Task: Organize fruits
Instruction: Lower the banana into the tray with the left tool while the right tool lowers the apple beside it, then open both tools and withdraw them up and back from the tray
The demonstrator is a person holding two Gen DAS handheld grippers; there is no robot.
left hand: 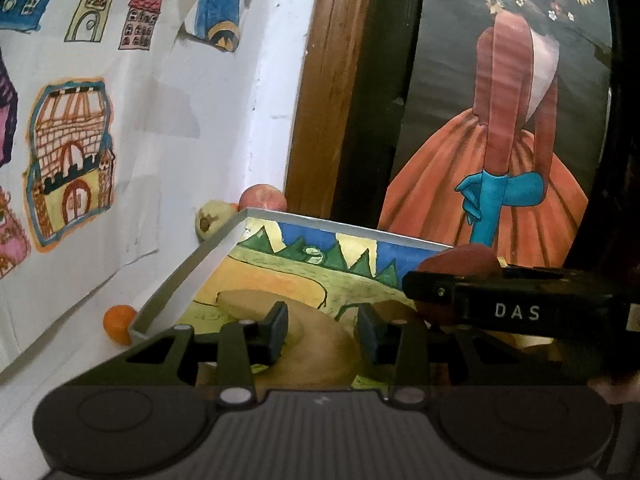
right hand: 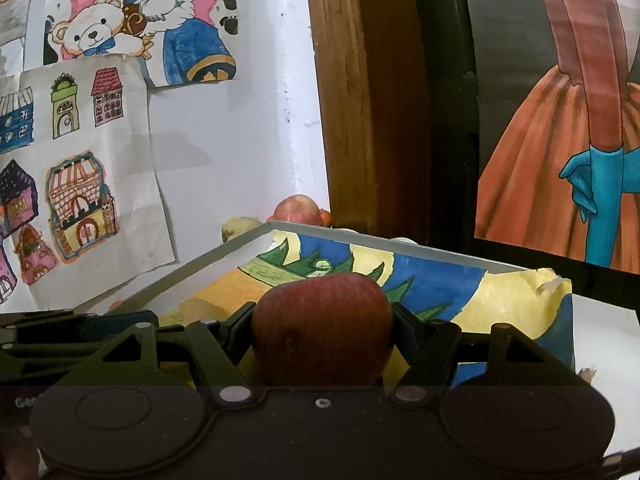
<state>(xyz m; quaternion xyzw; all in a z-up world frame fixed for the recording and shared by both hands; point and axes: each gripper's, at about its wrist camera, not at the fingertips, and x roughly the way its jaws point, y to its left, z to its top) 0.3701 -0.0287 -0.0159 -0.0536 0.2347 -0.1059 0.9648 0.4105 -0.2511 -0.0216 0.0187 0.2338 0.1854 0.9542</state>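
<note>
The shallow white-rimmed tray lined w/ a painted landscape [right hand: 420,276] sat under both tools. Right gripper [right hand: 322,328] was clenched on a round dark-red apple [right hand: 322,320] above it; left gripper [left hand: 322,326] gaped empty. Risk (my read): an early release could roll the apple over the low rim.

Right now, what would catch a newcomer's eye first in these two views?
The dark red apple gripped in the right gripper, held over the white tray lined with a painted landscape. Next, the painting of an orange-skirted figure behind the tray on the right, and loose fruit by the wall: an orange and another apple.
</note>
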